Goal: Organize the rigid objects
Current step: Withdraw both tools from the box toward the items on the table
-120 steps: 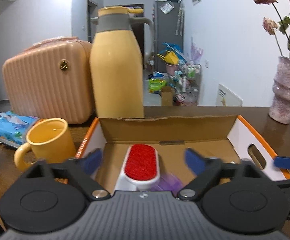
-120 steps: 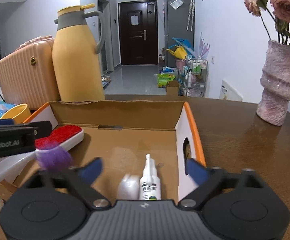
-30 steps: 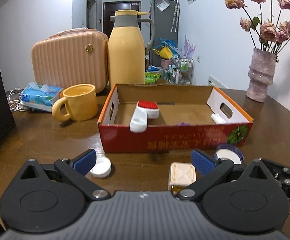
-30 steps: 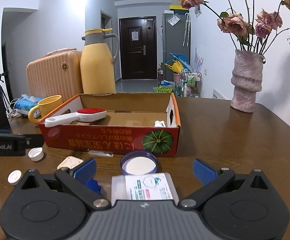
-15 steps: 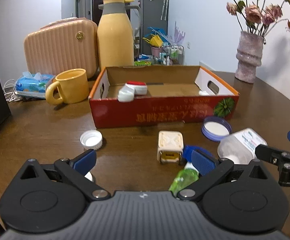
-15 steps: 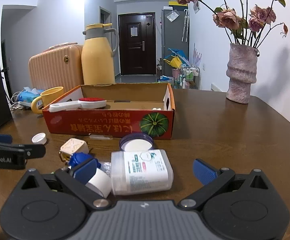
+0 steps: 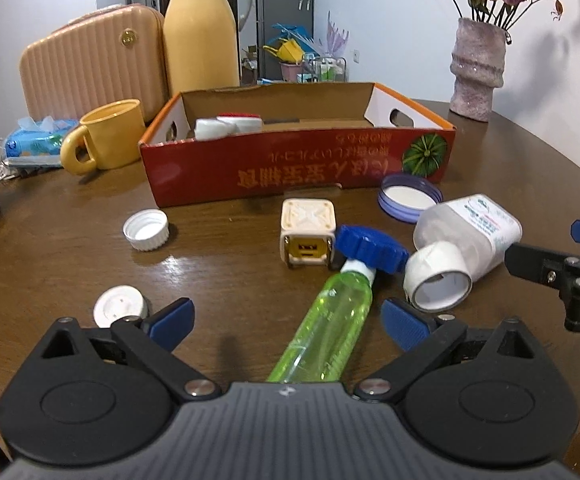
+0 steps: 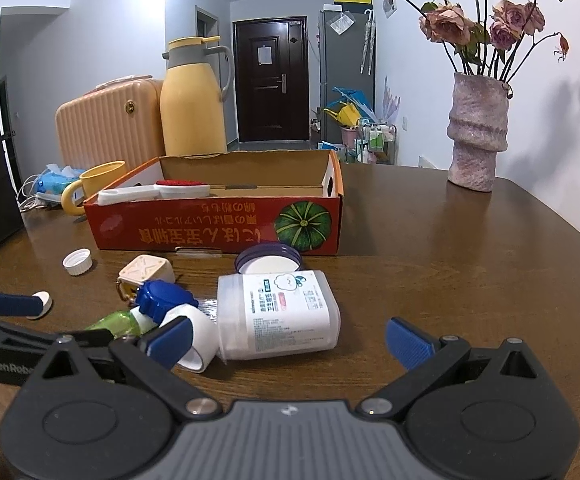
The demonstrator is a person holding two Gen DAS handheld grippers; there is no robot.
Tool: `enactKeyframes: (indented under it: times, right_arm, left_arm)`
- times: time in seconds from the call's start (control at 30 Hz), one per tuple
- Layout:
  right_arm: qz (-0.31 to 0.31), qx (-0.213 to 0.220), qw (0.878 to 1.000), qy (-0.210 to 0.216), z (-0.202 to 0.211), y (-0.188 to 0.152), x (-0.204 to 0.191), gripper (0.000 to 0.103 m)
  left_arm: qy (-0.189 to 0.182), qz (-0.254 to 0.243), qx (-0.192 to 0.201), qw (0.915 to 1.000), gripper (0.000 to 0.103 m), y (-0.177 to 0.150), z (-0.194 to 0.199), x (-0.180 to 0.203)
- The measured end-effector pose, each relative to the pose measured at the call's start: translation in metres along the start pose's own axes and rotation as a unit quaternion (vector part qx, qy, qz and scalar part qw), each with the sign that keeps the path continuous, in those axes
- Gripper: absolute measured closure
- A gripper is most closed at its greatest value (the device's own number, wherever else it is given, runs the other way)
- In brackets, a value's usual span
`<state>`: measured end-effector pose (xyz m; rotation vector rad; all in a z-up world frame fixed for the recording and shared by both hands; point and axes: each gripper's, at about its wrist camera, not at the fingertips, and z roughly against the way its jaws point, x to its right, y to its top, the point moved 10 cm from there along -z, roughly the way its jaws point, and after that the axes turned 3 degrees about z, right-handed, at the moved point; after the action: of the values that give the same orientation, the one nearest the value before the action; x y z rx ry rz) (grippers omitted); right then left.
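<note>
While both tools, left tool (image 7: 285, 318) and right tool (image 8: 290, 340), stand wide open and empty, the green bottle (image 7: 326, 332) lies on the tabletop (image 7: 69, 240) between the left fingers, so closing on it and carrying it to the box (image 7: 290, 168) seems next.

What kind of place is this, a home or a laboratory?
Most likely a home, probably a dining area in an apartment. A wooden table carries a vase of dried roses and a yellow thermos jug, and behind them a hallway leads to a dark entrance door.
</note>
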<state>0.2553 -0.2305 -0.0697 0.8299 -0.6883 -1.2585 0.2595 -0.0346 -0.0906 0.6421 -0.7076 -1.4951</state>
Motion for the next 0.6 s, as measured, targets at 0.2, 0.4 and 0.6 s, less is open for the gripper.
enactKeyframes:
  times: [0.2,0.4,0.6]
  right_arm:
    - [-0.002,-0.004,1.0,0.0,-0.001,-0.004,0.001,0.0]
    - [-0.003,-0.006,1.0,0.0,-0.003,-0.005,0.001,0.0]
    - [-0.003,-0.009,1.0,0.001,-0.006,-0.007,0.0,0.0]
  left_arm:
    - [-0.009,-0.002,-0.012,0.9999,0.012,-0.008,-0.007,0.005]
    - [-0.02,-0.003,-0.012,0.9997,0.021,-0.01,-0.008,0.008]
    - [-0.035,-0.005,-0.016,0.9992,0.037,-0.011,-0.01,0.013]
